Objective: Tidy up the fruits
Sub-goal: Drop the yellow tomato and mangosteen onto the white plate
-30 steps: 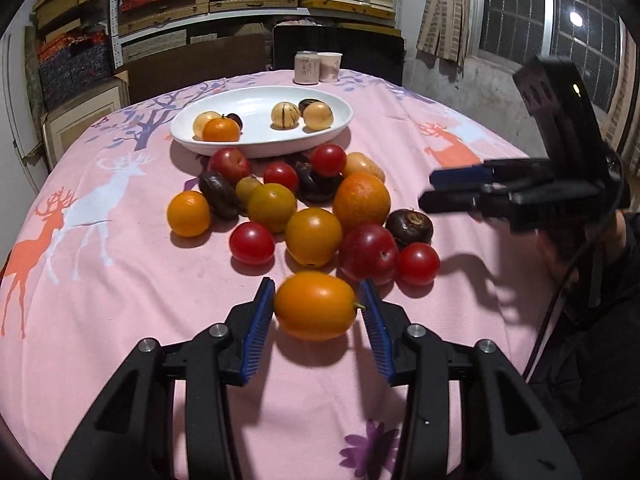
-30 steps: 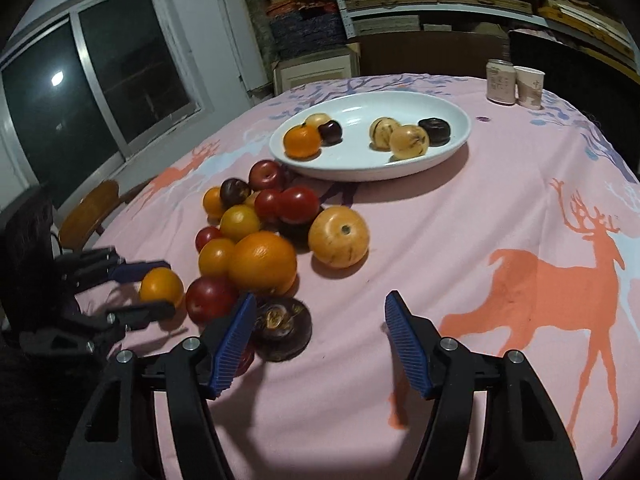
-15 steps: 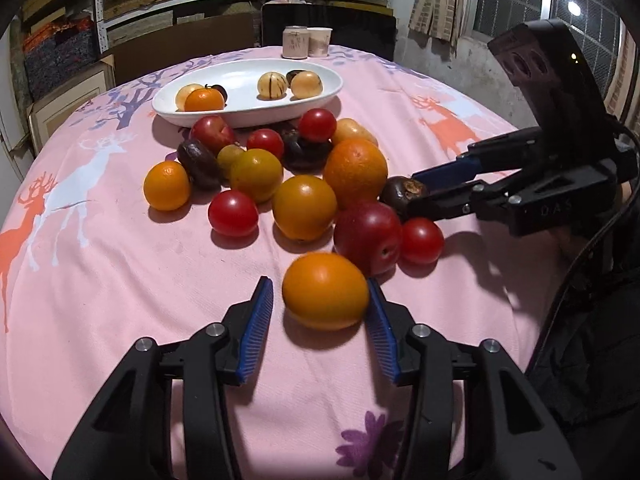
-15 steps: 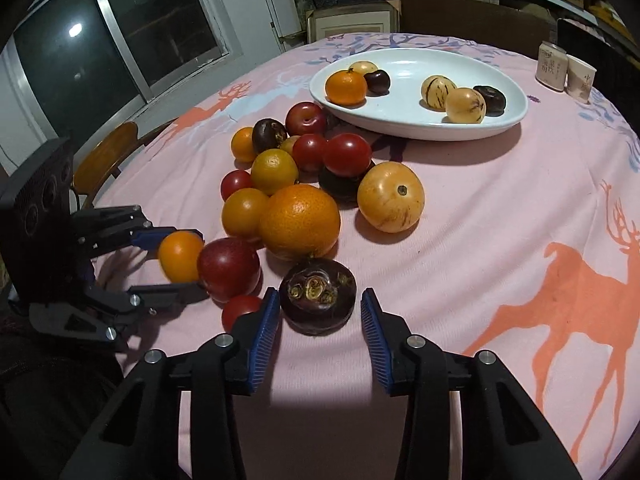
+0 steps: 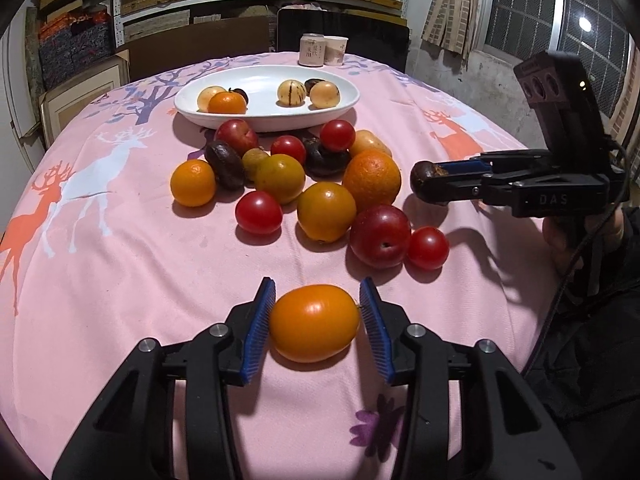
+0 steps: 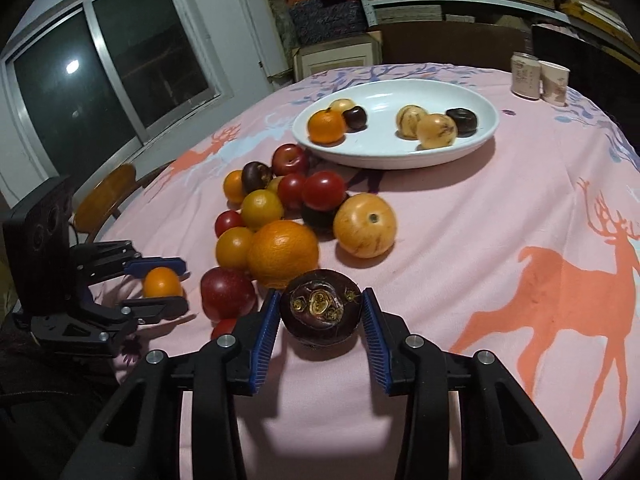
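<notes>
The left claw (image 5: 318,322) is closed on an orange fruit (image 5: 314,322), one blue pad on each side of it. I cannot tell if the fruit is off the pink surface (image 5: 120,280) or just resting on it. The right claw (image 6: 318,314) is closed on a dark purple fruit (image 6: 320,307), and from the left camera that fruit looks lifted a little.

Just past the claws sits a heap of loose fruit: a big orange (image 6: 283,253), a red plum (image 6: 228,292), small red tomatoes and more. Farther back is the white plate (image 6: 472,142), with a few fruits in it.

I think the job now is to carry both fruits to the plate. To do it well, squeeze softly so nothing gets squashed. Lift each fruit high first, so it does not bump the heap and send things rolling. Go over the heap, not through it. Put each one down in a bare spot on the plate, then open slowly.
</notes>
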A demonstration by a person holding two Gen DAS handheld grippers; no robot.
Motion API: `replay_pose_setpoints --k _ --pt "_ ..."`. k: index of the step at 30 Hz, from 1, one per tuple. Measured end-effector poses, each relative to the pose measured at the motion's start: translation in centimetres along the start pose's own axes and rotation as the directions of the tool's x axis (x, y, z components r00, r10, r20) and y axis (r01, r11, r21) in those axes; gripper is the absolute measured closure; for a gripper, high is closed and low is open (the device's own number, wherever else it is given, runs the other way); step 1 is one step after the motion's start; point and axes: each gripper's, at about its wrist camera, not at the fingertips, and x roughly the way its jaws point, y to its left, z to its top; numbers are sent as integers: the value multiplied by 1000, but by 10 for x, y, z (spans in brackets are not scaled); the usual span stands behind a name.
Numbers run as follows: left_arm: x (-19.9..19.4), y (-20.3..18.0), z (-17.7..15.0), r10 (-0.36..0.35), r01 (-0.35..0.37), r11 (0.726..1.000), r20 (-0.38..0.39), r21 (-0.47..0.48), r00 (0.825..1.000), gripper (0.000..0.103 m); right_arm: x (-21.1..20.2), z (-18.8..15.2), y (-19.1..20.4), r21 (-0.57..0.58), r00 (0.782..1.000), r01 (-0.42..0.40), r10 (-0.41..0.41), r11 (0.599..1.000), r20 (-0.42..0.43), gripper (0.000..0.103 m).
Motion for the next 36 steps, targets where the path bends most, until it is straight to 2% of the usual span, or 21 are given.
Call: replay_pose_setpoints --k 3,6,9,11,13,21,24,28,30,32,36 --pt "-2 1 0 9 -9 1000 -4 -2 1000 60 2 0 -6 27 1000 -2 2 1000 -4 62" --pt "1 -3 -4 27 -27 1000 -33 12 999 51 2 -1 -5 23 1000 -4 4 1000 -8 62" --pt "-2 -3 -9 43 -43 999 -42 -11 998 49 3 -3 -6 27 1000 -8 8 1000 -8 61" --pt "-3 -1 -13 39 -41 998 -35 -39 999 51 4 -3 -7 30 1000 -12 13 999 -11 61" --pt "-3 -2 -14 50 -51 997 -20 -54 999 59 4 -4 -6 24 1000 -18 19 1000 -9 61" --pt "-22 -11 0 18 -17 999 35 -45 999 59 -2 -4 -8 33 999 -36 35 999 22 61" --pt "-26 -10 18 37 -36 999 54 -29 998 59 -10 1 -12 55 998 -47 44 997 47 61" --pt "-26 1 56 48 -47 999 79 -19 996 59 -32 30 -23 61 991 16 -24 998 135 61" --pt "-22 8 85 38 -37 999 99 -14 994 59 -45 54 -30 65 979 60 -72 996 193 61" --pt "-11 14 111 21 -20 1000 108 -18 994 59 -50 79 -35 62 962 108 -120 992 244 61" --pt "36 18 163 2 -2 1000 88 -9 996 59 -27 129 -51 73 949 158 -172 985 263 61"
